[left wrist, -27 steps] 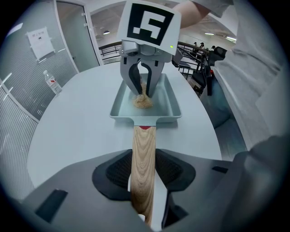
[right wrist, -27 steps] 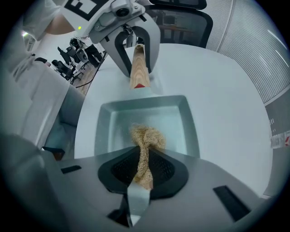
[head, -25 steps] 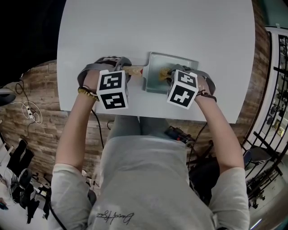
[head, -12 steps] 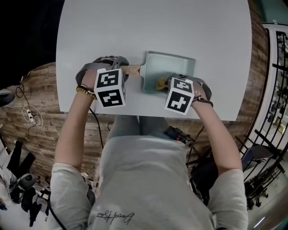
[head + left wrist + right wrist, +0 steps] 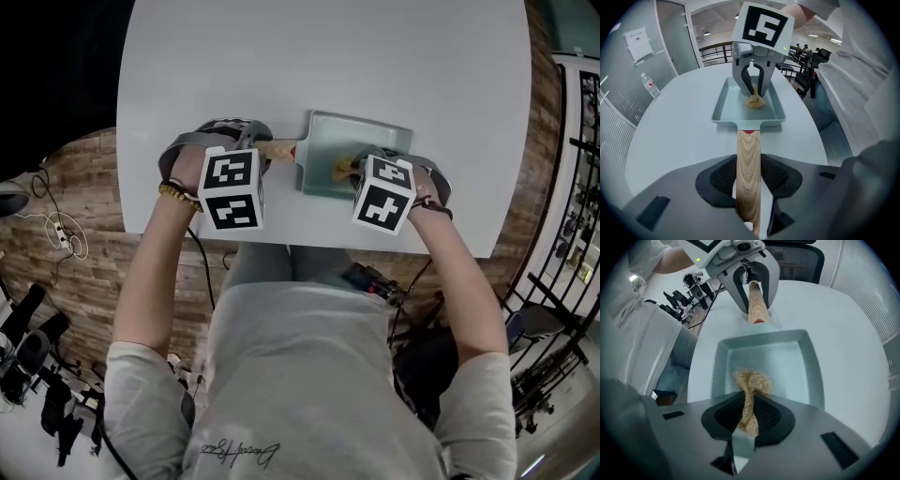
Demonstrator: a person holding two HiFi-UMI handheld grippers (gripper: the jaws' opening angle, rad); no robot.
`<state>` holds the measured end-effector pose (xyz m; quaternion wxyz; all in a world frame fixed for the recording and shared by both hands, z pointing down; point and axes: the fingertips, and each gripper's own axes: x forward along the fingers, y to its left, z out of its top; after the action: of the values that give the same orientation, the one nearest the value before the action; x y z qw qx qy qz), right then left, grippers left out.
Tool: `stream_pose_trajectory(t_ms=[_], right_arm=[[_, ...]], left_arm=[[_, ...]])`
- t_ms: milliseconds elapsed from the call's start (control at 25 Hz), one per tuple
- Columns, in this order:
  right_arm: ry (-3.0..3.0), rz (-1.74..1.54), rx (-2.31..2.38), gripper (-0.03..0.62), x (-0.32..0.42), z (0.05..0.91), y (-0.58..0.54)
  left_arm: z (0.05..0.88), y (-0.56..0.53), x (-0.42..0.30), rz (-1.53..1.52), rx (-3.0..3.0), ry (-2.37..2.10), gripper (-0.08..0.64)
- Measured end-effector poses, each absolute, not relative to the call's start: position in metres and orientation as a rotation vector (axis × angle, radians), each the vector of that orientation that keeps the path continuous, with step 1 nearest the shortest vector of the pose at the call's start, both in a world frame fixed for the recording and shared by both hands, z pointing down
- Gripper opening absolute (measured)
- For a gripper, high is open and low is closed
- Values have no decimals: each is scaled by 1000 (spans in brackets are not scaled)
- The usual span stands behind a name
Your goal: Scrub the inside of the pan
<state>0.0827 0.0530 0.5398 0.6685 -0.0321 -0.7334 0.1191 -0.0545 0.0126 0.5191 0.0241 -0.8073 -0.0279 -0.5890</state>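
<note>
The right gripper [image 5: 749,404] clenched a fibrous scrubber [image 5: 751,382], its wad on the pan [image 5: 787,362] floor just ahead; the left gripper [image 5: 748,174] clamped the wooden handle [image 5: 748,157], long axis running straight ahead to the pan.

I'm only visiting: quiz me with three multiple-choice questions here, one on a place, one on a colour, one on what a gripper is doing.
1. Where is the fibre scrubber's loose end? A hanging above the pan; B inside the pan; C on the handle.
2. What colour is the pan? A pale green; B black; C red.
3. What is the left gripper doing? A hanging open, empty; B clamping the wooden handle; C holding the scrubber.
Answers: B, its tuft rests on the pan floor; A, pale green walls; B, the handle sits between its closed jaws.
</note>
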Motion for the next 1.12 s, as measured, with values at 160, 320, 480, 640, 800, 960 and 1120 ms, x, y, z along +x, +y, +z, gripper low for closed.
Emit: stream_pose_trajectory(t_ms=[160,320,480,640,800,960,1120], right_arm=[[-1649,270,-46,71,89,539,33],[-1655,268,-17,71,93,538,13],[-1648,252,13,71,97,539,-4],[-1651,241,33,71,100,540,-12],[-1659,182,67,71,97,540,-14],[-1648,134,89,71,97,542,-12],[-1650,165,77,71,96,541,-1]], left_arm=[[517,15,-53,-1823,-2500,-96,161],[516,16,-52,-1825,-2497,-98,161],[516,15,-52,-1825,-2498,-98,161],[518,16,-51,-1828,-2505,-89,161],[518,14,-52,-1834,-2514,-69,161],[519,11,-53,-1845,-2508,-44,161],[520,8,-54,-1849,-2504,-24,161]])
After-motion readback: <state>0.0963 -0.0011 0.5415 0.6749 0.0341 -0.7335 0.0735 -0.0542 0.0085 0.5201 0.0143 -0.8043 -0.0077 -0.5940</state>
